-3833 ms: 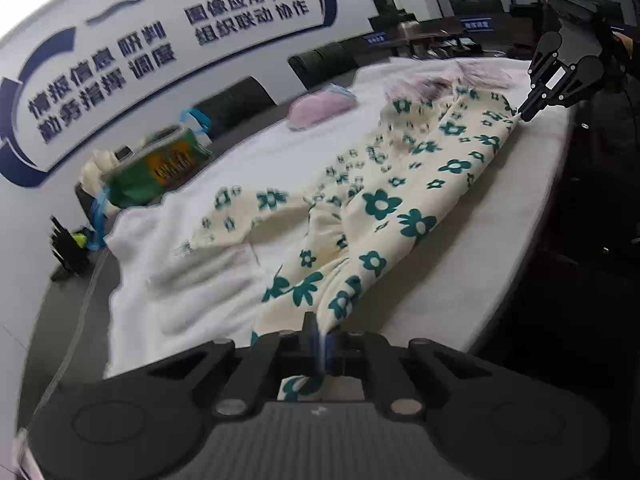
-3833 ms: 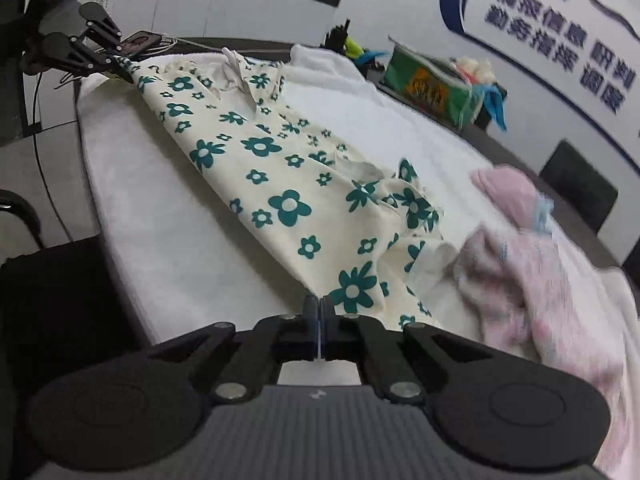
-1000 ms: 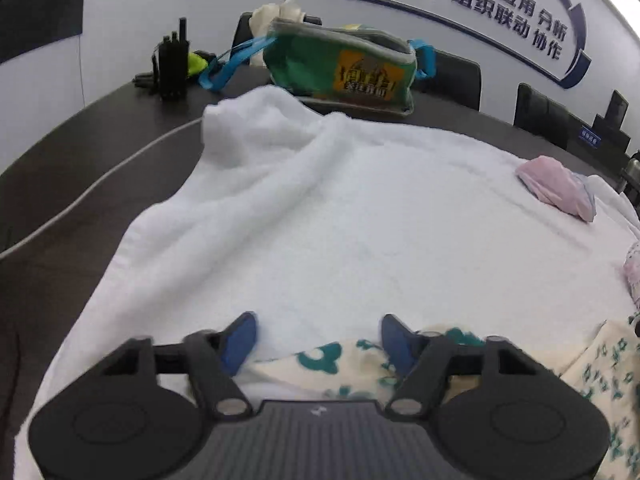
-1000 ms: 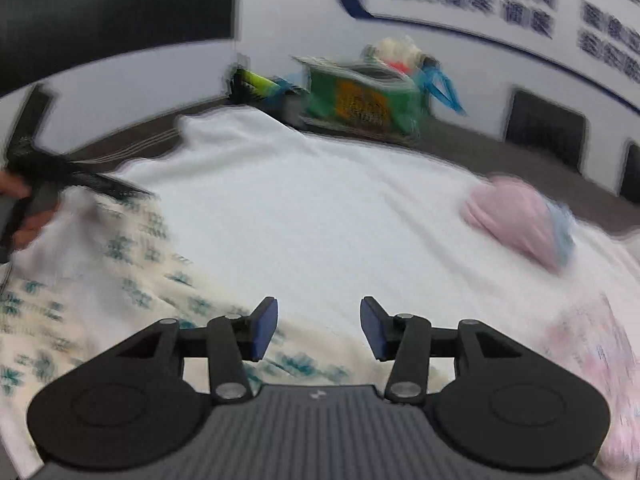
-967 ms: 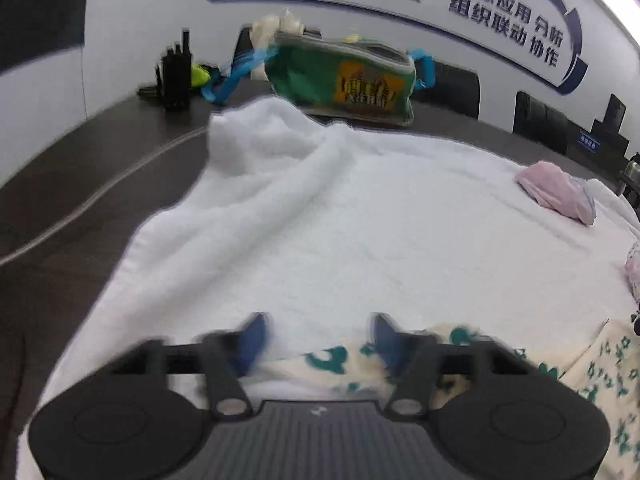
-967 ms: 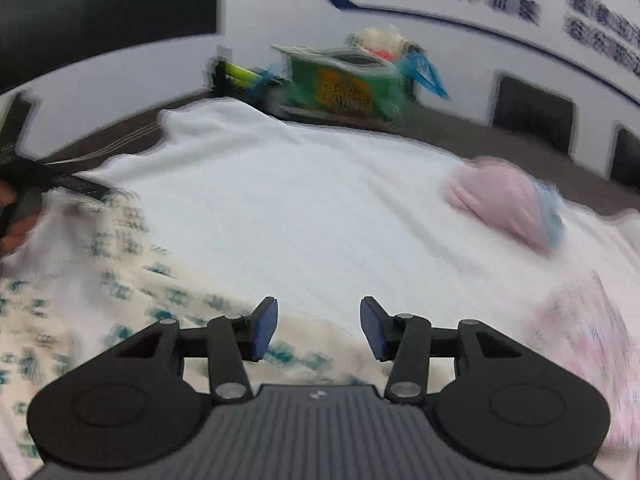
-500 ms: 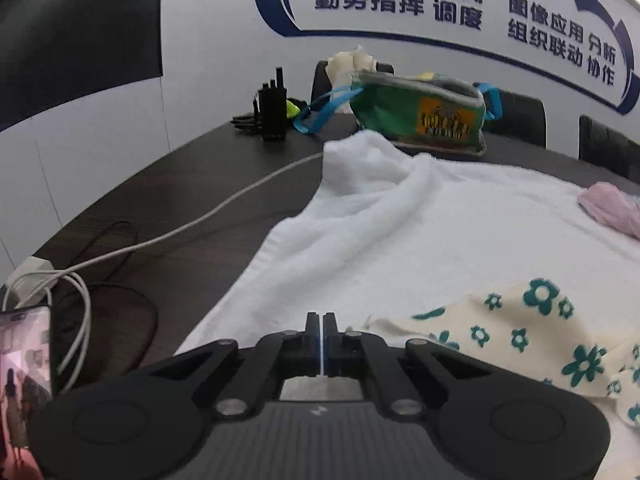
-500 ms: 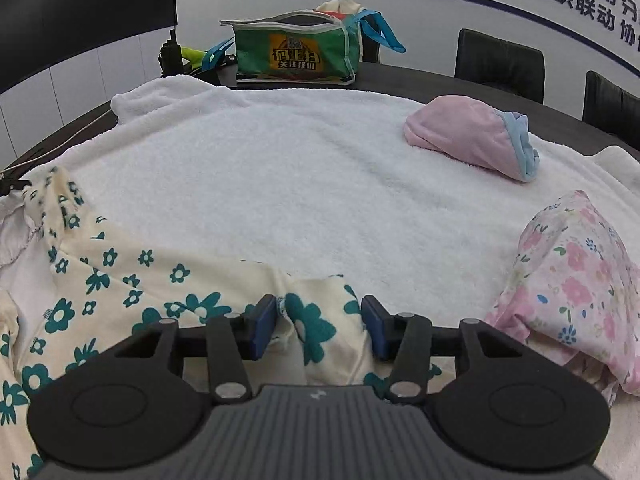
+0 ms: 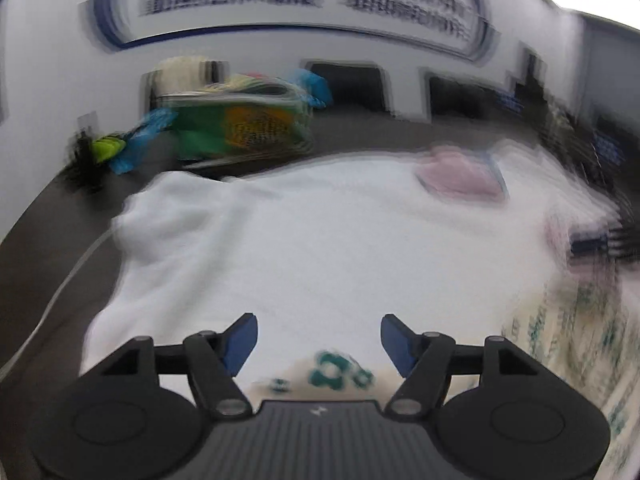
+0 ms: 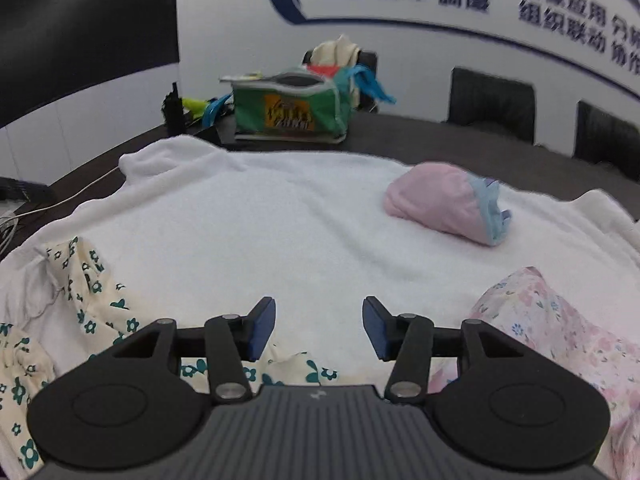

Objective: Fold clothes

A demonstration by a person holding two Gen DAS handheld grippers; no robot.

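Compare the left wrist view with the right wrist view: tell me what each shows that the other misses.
Left wrist only: its own left gripper, jaws apart, having just been opening, nothing between them; the view is blurred.

Right wrist only: the right gripper, open, and the pink floral garment.

Both: the green-flowered garment, white towel, folded pink garment and green bag.

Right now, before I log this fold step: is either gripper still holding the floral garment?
Left gripper: jaws just opened, holding nothing; floral garment lies below.
Right gripper: open, holding nothing.
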